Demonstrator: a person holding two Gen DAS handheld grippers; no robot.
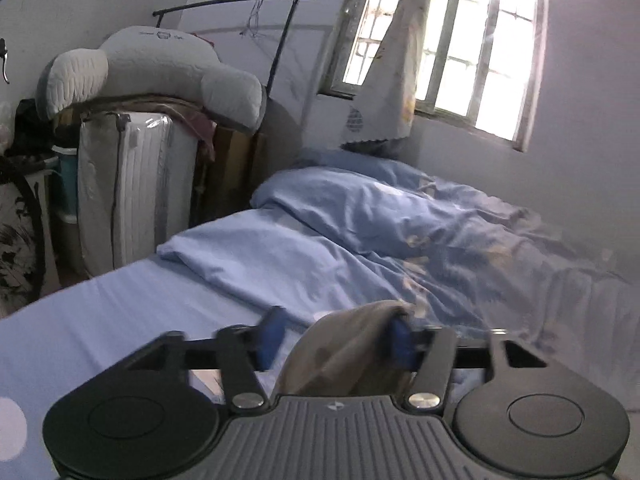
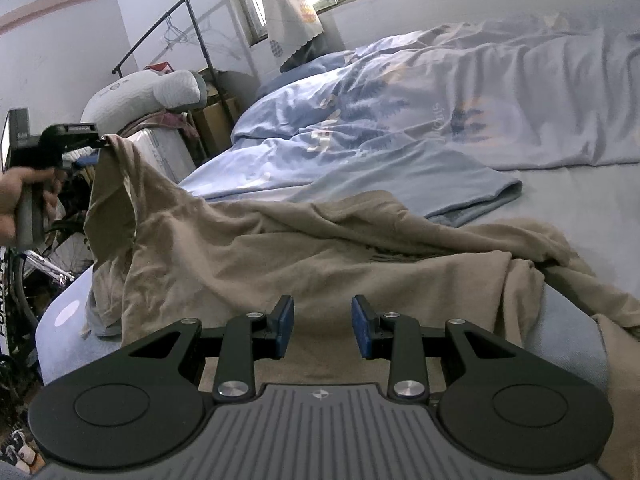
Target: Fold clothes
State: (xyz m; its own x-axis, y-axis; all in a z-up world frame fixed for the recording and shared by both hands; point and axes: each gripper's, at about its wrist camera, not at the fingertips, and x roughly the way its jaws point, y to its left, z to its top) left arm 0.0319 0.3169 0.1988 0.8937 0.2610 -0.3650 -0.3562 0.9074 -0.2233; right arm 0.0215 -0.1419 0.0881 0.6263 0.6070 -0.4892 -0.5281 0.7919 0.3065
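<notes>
Two grippers work over one bed (image 2: pixel 592 216) with a light blue sheet. Readable writing is scarce: on the duvet (image 2: pixel 400 120), pale letters read roughly "HEV" near blue fern prints, the rest lost in folds; white letters on a bicycle frame (image 2: pixel 5 308) at the far left edge are cut off and cannot be read; a small logo on the grey pillow (image 1: pixel 160 60) is too small to make out.

Right wrist view, left to right: a bare hand (image 2: pixel 16 200) grips the handle of the left gripper (image 2: pixel 94 146), held raised beside the bed's edge. Its jaws pinch a corner of the tan T-shirt (image 2: pixel 320 248), which hangs from that point in a steep drape, then spreads crumpled across the near mattress and runs out of frame lower right. One sleeve droops over the bed's left edge. The right gripper (image 2: pixel 322 326) hovers low above the shirt's near hem, jaws moderately wide, blue pads (image 2: pixel 285 326) holding nothing.

Left wrist view: the left gripper (image 1: pixel 336 340) shows tan cloth bunched against the right blue pad, with the left pad standing apart; motion blur softens the fingers, so contact on both sides is hard to judge here. Beyond lie a zipped plastic bedding bag (image 1: pixel 132 184) under the pillow, a black clothes rail (image 1: pixel 240 2), then the barred window (image 1: pixel 460 48) with a tied curtain (image 1: pixel 396 72), glare washing out the panes.
</notes>
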